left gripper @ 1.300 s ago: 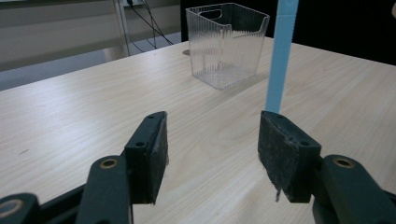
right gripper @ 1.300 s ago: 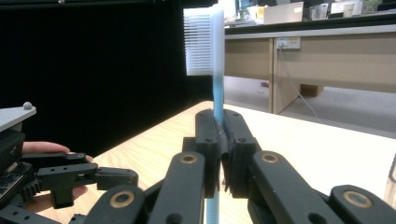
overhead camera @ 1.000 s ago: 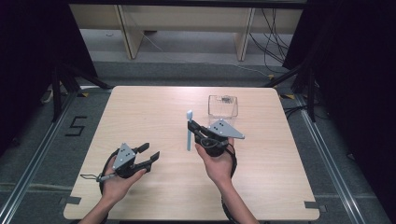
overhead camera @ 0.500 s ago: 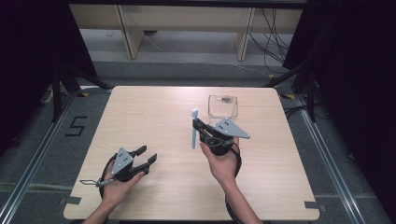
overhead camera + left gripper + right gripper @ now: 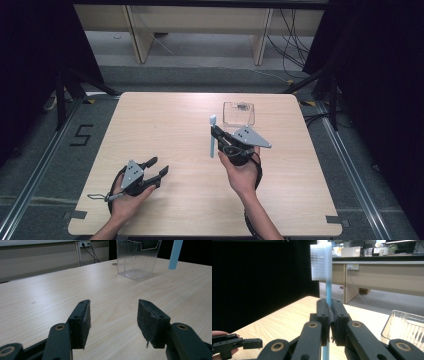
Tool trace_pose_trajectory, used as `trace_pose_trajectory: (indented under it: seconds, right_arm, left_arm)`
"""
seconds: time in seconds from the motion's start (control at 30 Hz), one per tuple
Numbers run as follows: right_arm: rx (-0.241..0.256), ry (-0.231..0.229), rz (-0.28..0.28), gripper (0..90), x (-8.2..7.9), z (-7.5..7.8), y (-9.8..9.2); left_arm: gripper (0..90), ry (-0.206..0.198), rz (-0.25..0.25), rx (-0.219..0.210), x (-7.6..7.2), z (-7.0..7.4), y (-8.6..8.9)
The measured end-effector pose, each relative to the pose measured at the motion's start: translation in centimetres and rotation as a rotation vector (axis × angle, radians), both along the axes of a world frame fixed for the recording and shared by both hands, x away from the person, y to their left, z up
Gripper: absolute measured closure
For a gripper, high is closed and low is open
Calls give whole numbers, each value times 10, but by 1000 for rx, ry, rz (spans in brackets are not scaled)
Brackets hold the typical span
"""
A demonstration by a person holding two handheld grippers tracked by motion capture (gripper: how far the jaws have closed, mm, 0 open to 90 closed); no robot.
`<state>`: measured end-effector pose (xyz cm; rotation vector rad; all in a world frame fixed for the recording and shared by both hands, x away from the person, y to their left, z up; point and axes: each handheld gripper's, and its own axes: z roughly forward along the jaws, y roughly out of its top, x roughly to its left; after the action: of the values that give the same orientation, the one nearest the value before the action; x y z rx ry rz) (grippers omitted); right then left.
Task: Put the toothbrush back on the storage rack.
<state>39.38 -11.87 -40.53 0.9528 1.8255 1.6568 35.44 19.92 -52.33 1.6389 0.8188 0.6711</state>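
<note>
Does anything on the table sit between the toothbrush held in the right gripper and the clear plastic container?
Nothing visible does. The right gripper is shut on the toothbrush, held upright above the table, and only bare wood lies between it and the clear container. The open left gripper sits well off to the other side.

Pale wood-grain table, clear ribbed plastic, matt black jaws

The table (image 5: 165, 125) has a light wood-grain top with a smooth, faintly sheened finish. The container (image 5: 136, 257) is clear, glossy plastic with fine vertical ribbing. The toothbrush (image 5: 324, 267) looks like smooth plastic, its handle translucent blue, its head white with white bristles. The left gripper (image 5: 113, 322) is matt black with rough, worn dark pads; the right gripper (image 5: 328, 315) looks alike.
</note>
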Motion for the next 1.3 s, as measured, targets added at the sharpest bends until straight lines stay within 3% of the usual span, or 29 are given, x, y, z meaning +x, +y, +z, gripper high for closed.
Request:
trace_pose_trajectory:
  seconds: [0.23,0.33,0.4,0.57,0.67,0.73,0.77,0.8,1.0,1.03,1.07,1.1,1.3]
  right_arm:
    - [4,-10,-10,862,1,0,-2]
    - [5,13,-22,862,-1,1,-4]
    - [-9,-14,-22,862,2,1,-7]
    - [-4,-5,-35,862,2,2,-11]
    - [-18,-35,-45,862,5,2,-14]
    - [-15,-1,-42,862,2,3,-16]
    - [-19,-19,-47,862,4,3,-17]
    - [0,-15,-45,861,4,3,-17]
    - [-6,-30,-60,861,6,5,-23]
    - [-4,-16,-62,862,5,6,-24]
    - [-7,-40,-75,862,7,5,-25]
    - [-1,-12,-72,861,5,6,-26]
    - [-8,-30,-89,861,8,6,-30]
  left_arm:
    - [436,-7,8,1,-1,0,0]
    - [435,3,15,6,-2,1,1]
    - [432,2,16,5,-2,1,1]
    - [430,-2,20,12,-2,1,0]
    - [428,0,22,8,-2,1,0]
    - [426,2,23,3,-2,1,1]
    - [425,3,22,1,-2,1,1]
    - [425,3,23,1,-2,1,1]
    - [424,5,24,0,-2,1,1]
    - [424,6,24,-1,-2,1,1]
    - [424,6,24,-2,-2,1,1]
    - [424,7,25,-5,-1,1,1]
    - [422,8,26,-6,-1,1,2]
